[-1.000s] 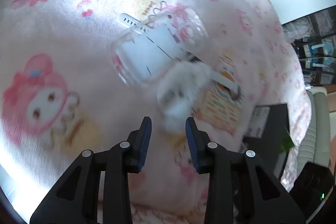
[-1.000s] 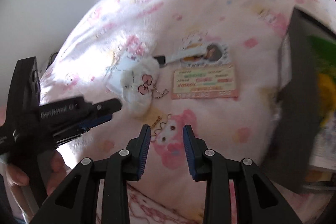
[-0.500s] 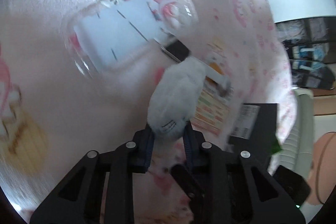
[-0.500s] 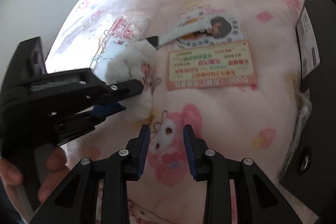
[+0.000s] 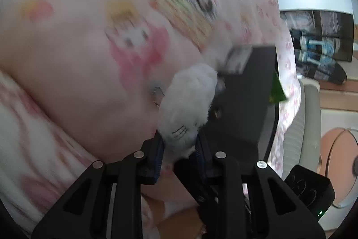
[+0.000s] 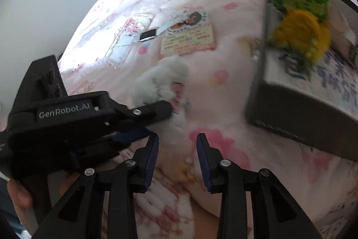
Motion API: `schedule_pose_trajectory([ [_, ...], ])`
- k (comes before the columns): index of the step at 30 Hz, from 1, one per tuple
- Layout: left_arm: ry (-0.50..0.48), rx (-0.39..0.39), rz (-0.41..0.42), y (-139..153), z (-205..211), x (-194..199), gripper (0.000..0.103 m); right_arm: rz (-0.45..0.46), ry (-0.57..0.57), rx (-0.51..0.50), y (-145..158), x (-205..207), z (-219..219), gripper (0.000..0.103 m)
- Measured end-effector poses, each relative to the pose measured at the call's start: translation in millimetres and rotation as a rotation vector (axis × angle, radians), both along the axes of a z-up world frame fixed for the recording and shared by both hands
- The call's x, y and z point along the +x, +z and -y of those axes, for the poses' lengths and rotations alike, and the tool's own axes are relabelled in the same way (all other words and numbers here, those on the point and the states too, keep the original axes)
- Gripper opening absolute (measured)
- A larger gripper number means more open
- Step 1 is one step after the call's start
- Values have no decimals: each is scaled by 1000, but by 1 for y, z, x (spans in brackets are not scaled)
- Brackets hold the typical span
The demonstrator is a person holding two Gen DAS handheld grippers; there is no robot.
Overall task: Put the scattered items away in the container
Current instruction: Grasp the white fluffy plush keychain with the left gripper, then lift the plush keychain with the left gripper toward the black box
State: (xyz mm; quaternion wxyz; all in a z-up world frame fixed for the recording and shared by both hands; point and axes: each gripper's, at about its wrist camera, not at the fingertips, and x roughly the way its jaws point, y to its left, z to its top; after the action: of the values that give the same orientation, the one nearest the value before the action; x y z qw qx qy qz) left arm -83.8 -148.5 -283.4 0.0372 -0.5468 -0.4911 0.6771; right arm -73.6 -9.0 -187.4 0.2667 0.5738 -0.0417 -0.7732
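Plush (image 5: 188, 104) clamped in our left gripper (image 5: 180, 155), held above pink blanket (image 5: 67, 55), just beside dark box (image 5: 248, 100). Our right gripper (image 6: 177, 156) hangs apart, holding nothing. We see card (image 6: 188, 40), phone (image 6: 147, 35), clear case (image 6: 125, 41) on blanket, well apart from box.

plush toy (image 6: 163, 82) motion-blurred, card (image 5: 185, 12) text unreadable, container (image 6: 302, 118) cut off (rt edge)
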Motion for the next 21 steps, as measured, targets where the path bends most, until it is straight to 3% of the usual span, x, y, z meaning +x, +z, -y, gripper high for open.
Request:
schedule_pose_trajectory([
  [2,-42,-12,-4,3,-18,3,27,-5,-22,29,-2,6,-10,36],
  [5,-101,-90,-2,9,-35,5,28,27,-53,21,-9,11,-27,36],
  [11,-91,-253,-41,26,-22,1,28,76,-66,9,-25,20,-40,37],
  [14,-133,-244,-61,19,-9,-19,28,83,-60,-20,-31,19,-38,37],
  [17,-211,-187,-32,-1,-21,-52,28,81,-53,-39,-44,13,-34,35],
  [19,-227,-163,-12,-10,-23,-56,28,93,-88,-57,-48,11,-38,26],
  [21,-222,-191,18,-13,-22,-51,29,87,-98,-67,-44,12,-45,21],
])
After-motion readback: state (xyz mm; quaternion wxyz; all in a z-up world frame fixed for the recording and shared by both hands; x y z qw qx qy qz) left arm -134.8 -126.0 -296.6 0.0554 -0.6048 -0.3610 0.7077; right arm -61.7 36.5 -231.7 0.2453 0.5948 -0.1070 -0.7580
